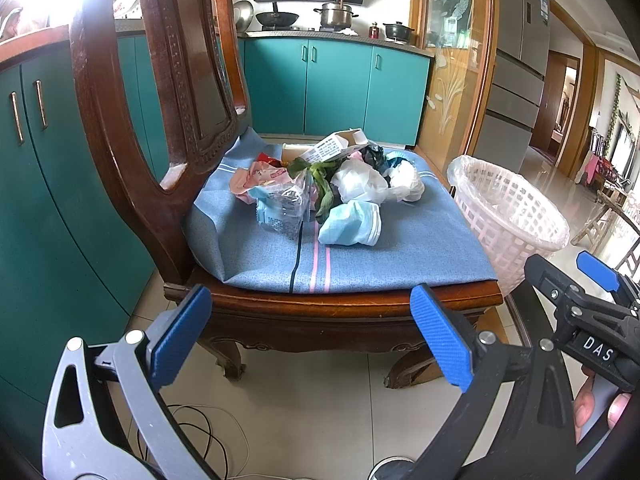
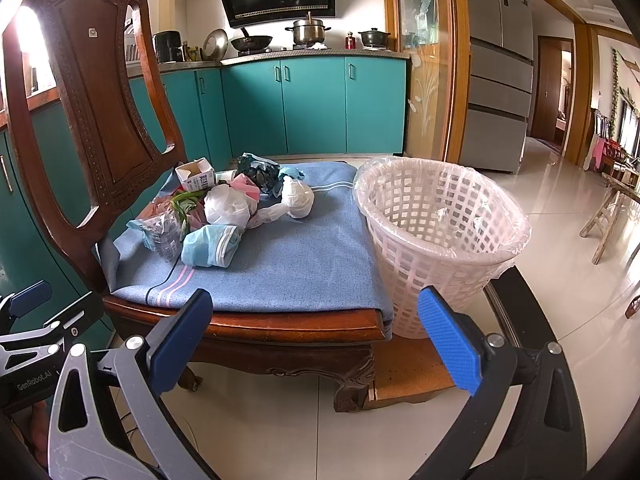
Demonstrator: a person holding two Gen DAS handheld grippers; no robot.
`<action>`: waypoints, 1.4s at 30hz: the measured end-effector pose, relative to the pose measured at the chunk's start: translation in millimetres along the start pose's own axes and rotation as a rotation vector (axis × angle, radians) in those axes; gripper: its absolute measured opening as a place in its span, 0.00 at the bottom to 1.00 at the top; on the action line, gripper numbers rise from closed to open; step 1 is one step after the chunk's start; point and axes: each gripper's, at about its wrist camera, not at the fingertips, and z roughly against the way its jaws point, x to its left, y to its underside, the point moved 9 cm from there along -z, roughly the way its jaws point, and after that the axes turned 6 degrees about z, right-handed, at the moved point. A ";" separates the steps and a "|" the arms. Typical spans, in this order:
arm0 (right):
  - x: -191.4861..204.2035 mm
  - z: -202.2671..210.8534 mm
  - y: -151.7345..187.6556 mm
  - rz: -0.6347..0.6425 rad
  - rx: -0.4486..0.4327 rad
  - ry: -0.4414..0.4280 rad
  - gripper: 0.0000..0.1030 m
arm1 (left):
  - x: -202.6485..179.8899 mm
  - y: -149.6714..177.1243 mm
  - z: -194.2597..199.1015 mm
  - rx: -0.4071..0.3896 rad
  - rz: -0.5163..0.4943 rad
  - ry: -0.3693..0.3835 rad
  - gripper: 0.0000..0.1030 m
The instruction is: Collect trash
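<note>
**Trash heap on a cushioned chair, lined basket beside it**

Teal cabinets (image 2: 308, 104) with slim metal handles form the far wall of the kitchen, under a counter carrying a steel pot (image 2: 308, 29) and a dark wok. A carved wooden chair (image 1: 132, 92), dark and glossy with a pierced oval back, stands on pale floor tiles; its seat is covered by a blue woven cloth (image 1: 360, 256) with pink and navy stripes. Just to the right of the seat stands a white plastic lattice basket (image 2: 436, 240), round and tapering, lined with a clear film bag folded over its rim. The trash pile (image 1: 328, 184) lies on the far half of the cloth: a crumpled white plastic bag (image 2: 226, 206), a light blue face mask (image 1: 352, 225) nearest the viewer, a printed carton (image 2: 196, 174) with open top, wilted green leaves (image 1: 320, 178), and a creased clear wrapper (image 2: 162, 232). The left gripper (image 1: 316, 340) and right gripper (image 2: 320, 340) hover at the near seat edge, each with ribbed blue pads set wide apart and nothing between them.
</note>
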 end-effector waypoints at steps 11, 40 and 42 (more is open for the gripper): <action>-0.3 -0.2 0.1 -0.001 0.001 0.001 0.97 | -0.5 -0.4 1.1 0.004 -0.004 -0.001 0.96; -6.4 47.0 -27.6 0.038 -0.177 -0.169 0.97 | -9.5 -22.5 13.8 -0.105 -0.078 0.100 0.96; -11.0 32.1 -41.2 0.002 -0.171 -0.185 0.97 | -18.5 -38.6 -3.5 -0.098 -0.123 0.090 0.96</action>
